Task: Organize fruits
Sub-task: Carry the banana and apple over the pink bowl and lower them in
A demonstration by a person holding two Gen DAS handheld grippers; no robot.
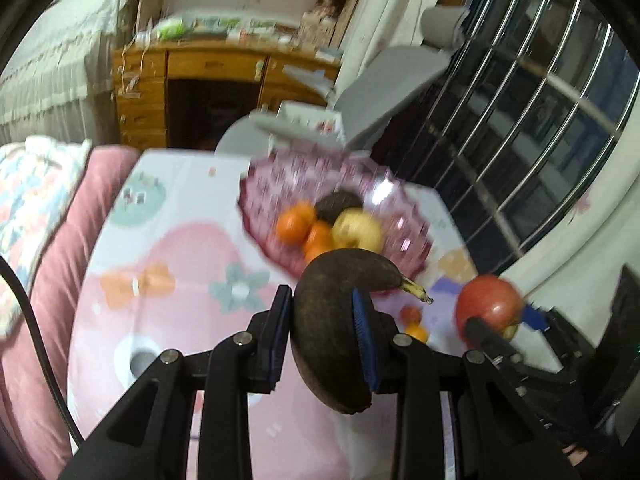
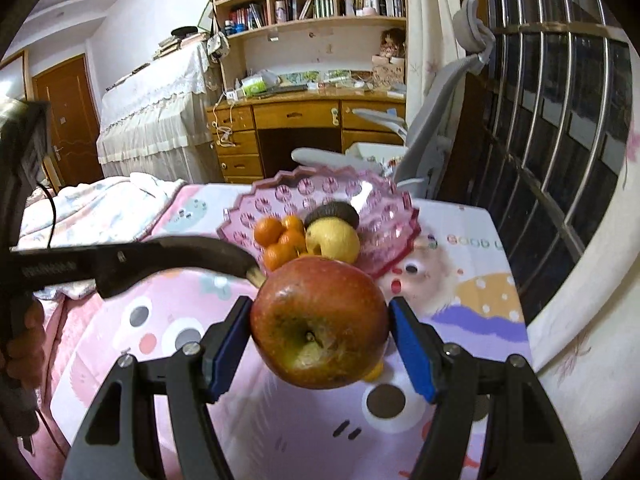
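The pink bowl (image 2: 394, 204) already holds small oranges (image 2: 269, 231), a yellow apple (image 2: 334, 240) and a dark fruit, and my left gripper (image 1: 324, 334) is clamped on an overripe banana (image 1: 332, 320), my right gripper (image 2: 320, 328) on a red apple (image 2: 320, 320), both held above the table just short of it

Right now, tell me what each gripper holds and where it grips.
Left gripper: blackened banana, clamped across its thick middle. Right gripper: red apple, fingers on its opposite sides.
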